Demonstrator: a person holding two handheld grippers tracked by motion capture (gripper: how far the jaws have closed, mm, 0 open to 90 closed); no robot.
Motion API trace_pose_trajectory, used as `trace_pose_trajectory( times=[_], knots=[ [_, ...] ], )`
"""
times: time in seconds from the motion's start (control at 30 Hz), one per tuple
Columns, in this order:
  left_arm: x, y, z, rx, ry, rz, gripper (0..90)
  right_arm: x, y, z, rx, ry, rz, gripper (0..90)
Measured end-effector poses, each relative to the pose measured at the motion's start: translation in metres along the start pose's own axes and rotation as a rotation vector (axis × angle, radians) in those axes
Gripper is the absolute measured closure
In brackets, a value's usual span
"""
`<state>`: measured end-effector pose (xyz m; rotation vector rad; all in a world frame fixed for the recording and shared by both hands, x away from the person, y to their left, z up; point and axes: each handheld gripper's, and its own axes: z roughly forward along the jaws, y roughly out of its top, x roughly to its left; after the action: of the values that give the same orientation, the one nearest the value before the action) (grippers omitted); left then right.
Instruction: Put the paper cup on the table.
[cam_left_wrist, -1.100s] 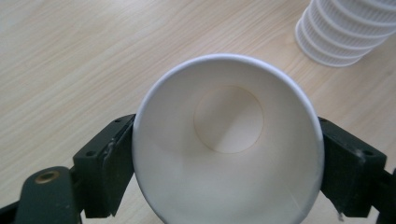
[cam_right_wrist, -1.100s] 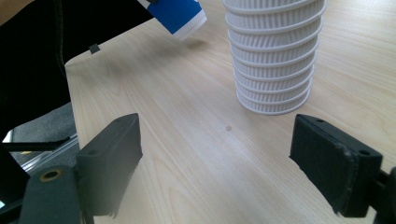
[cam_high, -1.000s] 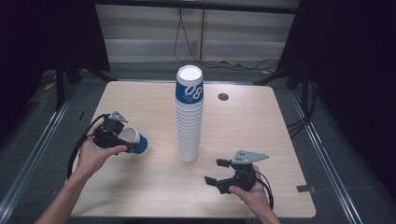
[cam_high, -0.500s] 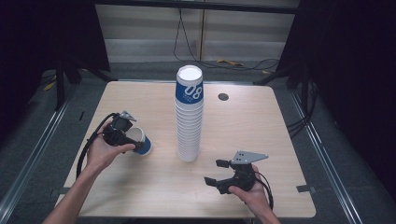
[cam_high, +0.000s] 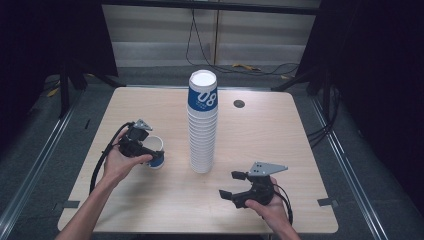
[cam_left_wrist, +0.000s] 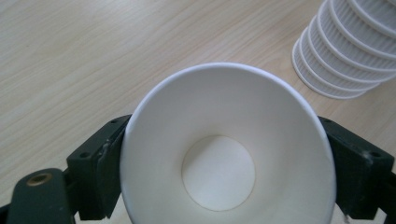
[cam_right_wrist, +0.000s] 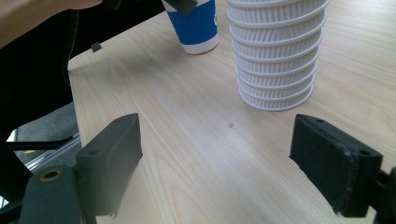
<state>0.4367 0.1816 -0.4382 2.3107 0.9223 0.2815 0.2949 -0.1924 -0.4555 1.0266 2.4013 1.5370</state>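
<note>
Left gripper (cam_high: 145, 150), clamping a blue paper cup (cam_high: 156, 152), has tipped it upright; right gripper (cam_high: 234, 185) gapes empty; stack (cam_high: 202, 125) reads "08".

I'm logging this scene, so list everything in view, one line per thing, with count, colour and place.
single cup: one, blue outside and white inside, mouth up, on the table's left part, left of the stack
cup stack: one tall stack, white ribbed cups under a blue-banded top cup, table centre
table: one, light wood, mid-scene
round insert: one, dark, far side of the table, right of the stack
cables: several, dark, on the floor beyond the table
left gripper: one, black, jaws closed on the single cup
right gripper: one, black with a grey plate, jaws open on nothing, near right of the table
</note>
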Motion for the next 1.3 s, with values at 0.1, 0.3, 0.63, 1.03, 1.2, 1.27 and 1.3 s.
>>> trace_pose_trajectory(
  times=[0.1,0.3,0.63,1.03,1.2,1.27,1.3],
  knots=[
    [-0.002,-0.002,0.002,0.001,-0.010,0.005,12.9,0.000,0.000,0.000,-0.001,0.002,0.001,16.4],
    [-0.002,-0.007,0.006,-0.014,-0.028,-0.018,12.6,0.000,0.000,0.000,0.003,0.006,0.003,16.4],
    [-0.002,-0.016,0.008,-0.073,-0.004,-0.007,12.7,0.000,0.000,-0.001,0.000,0.006,0.007,16.5],
    [0.001,-0.039,0.019,-0.156,0.010,-0.015,15.9,0.000,0.000,0.000,0.001,0.009,0.007,16.5],
    [0.002,-0.047,0.018,-0.170,0.025,-0.032,15.7,0.000,0.000,0.000,0.000,0.006,0.006,16.4],
    [0.003,-0.050,0.018,-0.174,0.013,-0.045,15.7,0.000,0.000,0.000,0.001,0.005,0.007,16.5],
    [0.003,-0.051,0.018,-0.174,-0.004,-0.053,15.7,0.000,0.000,0.000,0.001,0.006,0.004,16.5]
  ],
)
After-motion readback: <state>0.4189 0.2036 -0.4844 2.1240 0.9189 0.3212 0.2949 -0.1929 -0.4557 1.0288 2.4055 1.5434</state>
